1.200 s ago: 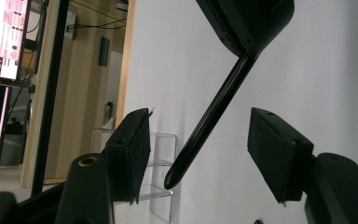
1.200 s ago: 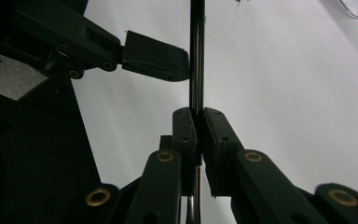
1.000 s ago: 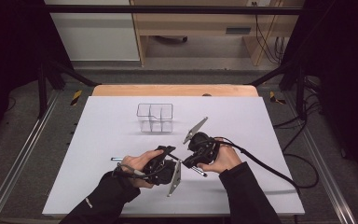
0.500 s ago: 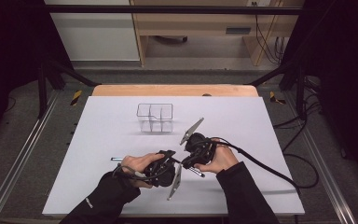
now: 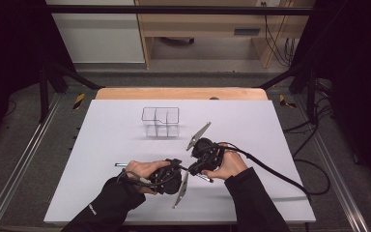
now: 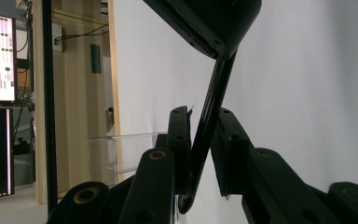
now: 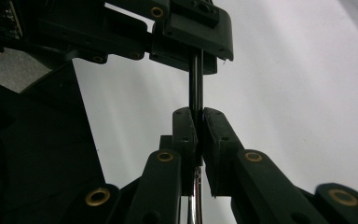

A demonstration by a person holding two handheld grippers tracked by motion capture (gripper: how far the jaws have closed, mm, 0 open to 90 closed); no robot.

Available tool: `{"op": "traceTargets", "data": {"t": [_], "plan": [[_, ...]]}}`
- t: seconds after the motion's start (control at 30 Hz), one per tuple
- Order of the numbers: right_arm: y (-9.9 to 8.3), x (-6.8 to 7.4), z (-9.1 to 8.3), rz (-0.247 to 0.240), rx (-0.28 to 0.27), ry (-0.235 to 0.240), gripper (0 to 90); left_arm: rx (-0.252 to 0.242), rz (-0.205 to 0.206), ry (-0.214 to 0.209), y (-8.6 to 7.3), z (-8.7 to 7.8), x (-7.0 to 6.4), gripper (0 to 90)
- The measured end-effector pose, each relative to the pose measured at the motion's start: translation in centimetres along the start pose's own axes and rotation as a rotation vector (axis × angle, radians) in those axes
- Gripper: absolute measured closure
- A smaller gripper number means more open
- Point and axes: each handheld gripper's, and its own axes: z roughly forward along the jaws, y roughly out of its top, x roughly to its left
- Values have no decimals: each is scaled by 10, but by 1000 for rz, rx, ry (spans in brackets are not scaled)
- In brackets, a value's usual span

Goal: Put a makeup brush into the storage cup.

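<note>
Slim black pen (image 7: 196,84) spans both claws well in front of the clear plastic divided organizer (image 5: 161,121): right claw (image 7: 198,122) clamped on one end, left claw (image 6: 204,135) clamped on the other.

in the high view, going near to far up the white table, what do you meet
left claw and right claw, both on a thin black pen → clear compartment organizer → wooden table edge
</note>
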Motion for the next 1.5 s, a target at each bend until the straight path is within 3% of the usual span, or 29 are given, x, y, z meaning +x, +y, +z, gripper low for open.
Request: {"op": "traceTargets", "data": {"t": [0.37,0.7,0.83,1.07,1.17,1.5], "plan": [[-1,1,-3,-15,-6,0,833,2,32,-27,1,-1,-4,827],[-2,0,-6,-14,-21,-1,817,-12,13,-24,1,-2,-4,830],[-3,-1,-13,-4,-62,-22,777,-16,-14,-30,-1,-1,-4,830],[-13,-10,-31,28,-229,-139,606,9,-58,-51,-10,-2,-5,830],[-16,-12,-37,43,-284,-166,541,12,-84,-53,-13,-3,-5,830],[-31,-20,-45,96,-390,-254,337,20,-190,-78,-25,-2,-5,830]]}}
